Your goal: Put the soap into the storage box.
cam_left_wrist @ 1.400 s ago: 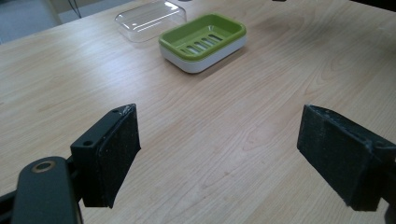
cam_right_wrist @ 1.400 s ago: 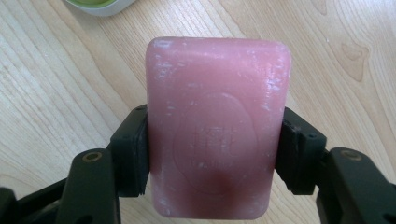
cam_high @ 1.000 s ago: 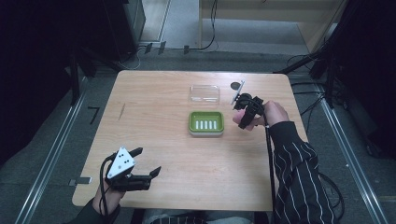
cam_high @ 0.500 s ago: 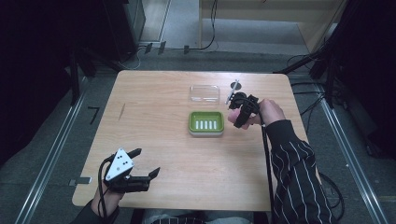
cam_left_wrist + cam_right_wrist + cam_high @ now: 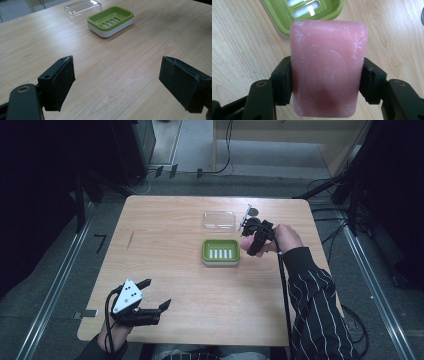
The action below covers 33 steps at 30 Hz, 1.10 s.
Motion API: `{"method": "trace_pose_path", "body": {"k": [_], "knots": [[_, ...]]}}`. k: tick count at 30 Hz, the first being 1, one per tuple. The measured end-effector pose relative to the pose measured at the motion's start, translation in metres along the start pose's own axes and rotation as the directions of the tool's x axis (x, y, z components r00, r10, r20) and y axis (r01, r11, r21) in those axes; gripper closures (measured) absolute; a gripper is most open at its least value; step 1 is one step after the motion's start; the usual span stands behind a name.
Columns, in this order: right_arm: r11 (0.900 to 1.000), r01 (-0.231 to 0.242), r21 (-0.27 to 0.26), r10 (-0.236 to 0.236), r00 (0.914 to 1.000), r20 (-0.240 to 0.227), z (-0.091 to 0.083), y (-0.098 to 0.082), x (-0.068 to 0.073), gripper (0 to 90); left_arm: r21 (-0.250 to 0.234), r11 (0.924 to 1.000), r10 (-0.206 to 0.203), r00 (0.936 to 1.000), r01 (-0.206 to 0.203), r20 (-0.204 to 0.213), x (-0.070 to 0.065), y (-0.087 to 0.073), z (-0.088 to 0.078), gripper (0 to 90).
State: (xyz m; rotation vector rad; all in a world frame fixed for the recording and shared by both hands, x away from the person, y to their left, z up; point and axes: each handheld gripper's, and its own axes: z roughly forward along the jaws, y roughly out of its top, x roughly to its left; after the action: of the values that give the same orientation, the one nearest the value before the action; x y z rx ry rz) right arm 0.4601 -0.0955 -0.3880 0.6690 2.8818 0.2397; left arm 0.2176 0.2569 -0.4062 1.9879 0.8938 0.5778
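Soap (image 5: pixel 328 75) sits squeezed in the right gripper (image 5: pixel 327 83); lower it flat into the green dish (image 5: pixel 220 252). Left fingers (image 5: pixel 58 82) gape, holding nothing.

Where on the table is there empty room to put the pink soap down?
The green soap dish is empty. Bare wood lies to its left, up to the table's left edge, and in front of it, down to the left tool. It is crowded at the back right: clear lid, right tool holding the soap.
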Motion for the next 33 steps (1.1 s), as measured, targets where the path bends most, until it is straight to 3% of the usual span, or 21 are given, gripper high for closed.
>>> {"method": "trace_pose_path", "body": {"k": [11,24,33], "knots": [[1.0,0.028,-0.013,-0.028,0.9996,-0.009,0.0,0.008,-0.001,38.4,0.005,0.9999,-0.01,0.9999,0.01,-0.011,0.002,-0.002,-0.003,14.0],[0.994,0.101,-0.035,-0.101,0.9948,-0.011,0.0,0.023,0.007,38.5,0.001,0.9999,-0.017,0.9995,0.017,-0.025,0.001,-0.006,-0.009,14.0],[0.983,0.176,-0.059,-0.176,0.9843,0.007,-0.001,0.027,0.012,38.5,0.004,0.9998,-0.018,0.9995,0.018,-0.027,0.001,-0.006,-0.01,14.0]]}}
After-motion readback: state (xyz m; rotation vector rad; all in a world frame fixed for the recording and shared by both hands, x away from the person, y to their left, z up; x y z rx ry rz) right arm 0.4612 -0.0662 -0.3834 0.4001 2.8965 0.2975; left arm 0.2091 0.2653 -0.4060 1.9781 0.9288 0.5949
